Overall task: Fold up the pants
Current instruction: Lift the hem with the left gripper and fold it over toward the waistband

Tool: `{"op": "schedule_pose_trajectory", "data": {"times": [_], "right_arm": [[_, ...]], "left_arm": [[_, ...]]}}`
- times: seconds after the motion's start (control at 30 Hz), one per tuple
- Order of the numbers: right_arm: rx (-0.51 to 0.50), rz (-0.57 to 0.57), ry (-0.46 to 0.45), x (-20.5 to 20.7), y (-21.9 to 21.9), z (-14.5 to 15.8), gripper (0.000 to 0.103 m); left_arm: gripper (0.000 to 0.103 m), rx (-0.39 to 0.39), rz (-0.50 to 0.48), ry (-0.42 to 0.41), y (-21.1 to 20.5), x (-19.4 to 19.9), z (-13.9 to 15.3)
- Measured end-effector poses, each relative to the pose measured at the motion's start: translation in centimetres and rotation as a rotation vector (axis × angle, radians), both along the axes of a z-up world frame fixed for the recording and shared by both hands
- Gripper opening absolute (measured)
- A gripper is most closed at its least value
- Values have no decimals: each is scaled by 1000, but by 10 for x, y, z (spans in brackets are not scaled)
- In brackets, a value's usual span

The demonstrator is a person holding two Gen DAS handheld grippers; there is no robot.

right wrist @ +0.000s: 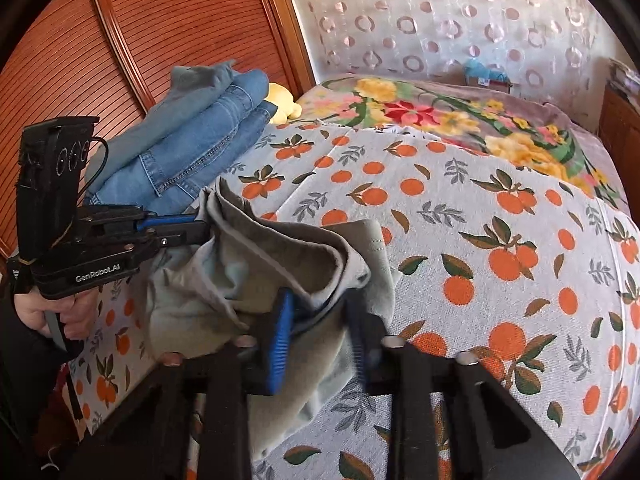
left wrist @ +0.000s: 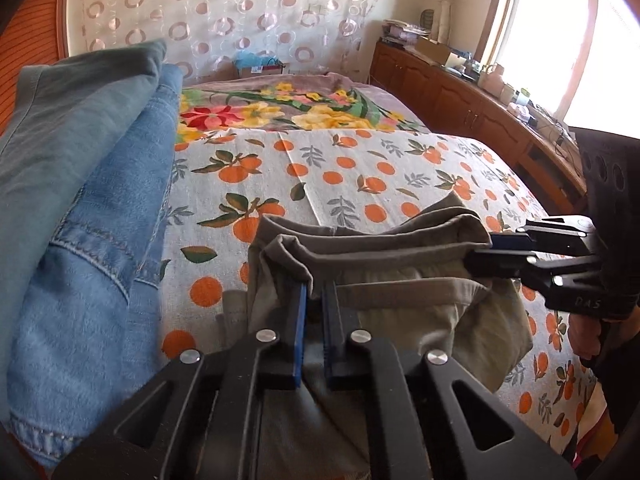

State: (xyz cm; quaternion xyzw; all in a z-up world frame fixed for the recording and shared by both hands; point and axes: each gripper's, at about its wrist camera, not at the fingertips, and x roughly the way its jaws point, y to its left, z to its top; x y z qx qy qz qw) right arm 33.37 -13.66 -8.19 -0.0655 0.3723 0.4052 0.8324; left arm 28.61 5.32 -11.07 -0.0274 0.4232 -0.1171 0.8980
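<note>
The left gripper (left wrist: 316, 300) is nipped tight on the near edge of the grey-green pants (left wrist: 400, 280), a fold of cloth caught between its blue pads. The right gripper (right wrist: 320, 308) pinches the same edge farther along, its jaws narrow with a hem of the fabric between them; that view is blurred there, but the cloth clearly runs through the gap. In the left wrist view the right gripper (left wrist: 492, 252) comes in from the side, clamped on the far end of the lifted edge.

The pants hang bunched between the two grippers, so their held edge runs crosswise from one claw to the other, with the hem layers opening upward and the rest sagging down onto the orange-print sheet (right wrist: 480, 240) just beneath both claws. Which end is the waist cannot be told.

Beyond the left gripper, on its outer side, sits a stack of folded jeans (left wrist: 100, 220). Farther ahead of both claws lies a flowered blanket (left wrist: 300, 108), and past it a curtain (left wrist: 240, 8) with ring patterns.
</note>
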Motion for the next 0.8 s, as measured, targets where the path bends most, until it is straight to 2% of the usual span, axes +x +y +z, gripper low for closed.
{"op": "schedule_pose_trajectory", "data": {"times": [0.03, 0.13, 0.23, 0.3, 0.33, 0.4, 0.47, 0.53, 0.63, 0.7, 0.77, 0.8], "right_arm": [[7, 4, -3, 0, -1, 1, 12], [31, -21, -37, -4, -6, 8, 10], [129, -79, -19, 3, -20, 16, 11], [155, -103, -6, 8, -25, 18, 11], [154, -107, -8, 9, -26, 18, 16], [132, -137, -29, 9, -27, 17, 21], [116, -146, -60, 5, -28, 18, 21], [103, -155, -86, -2, -30, 20, 28], [97, -125, -98, -15, -30, 21, 29], [75, -98, -111, -23, -25, 20, 32], [46, -77, -121, -22, -19, 18, 38], [30, -64, -123, -22, -14, 16, 39]], "left_arm": [[5, 2, 10, -22, 0, -1, 3], [4, -18, 57, -88, 5, -5, 17], [4, -12, 76, -140, 5, -6, 31], [5, -11, 89, -151, 6, -4, 35], [5, -9, 90, -149, 7, -2, 36], [5, 5, 103, -143, 7, -1, 35], [6, 5, 107, -129, 8, 1, 32], [11, 1, 115, -111, 10, -1, 28], [25, 2, 106, -95, 10, -9, 25], [39, 13, 89, -101, 7, -17, 23], [49, 20, 80, -107, 4, -26, 22], [49, 23, 76, -107, 3, -31, 21]]}}
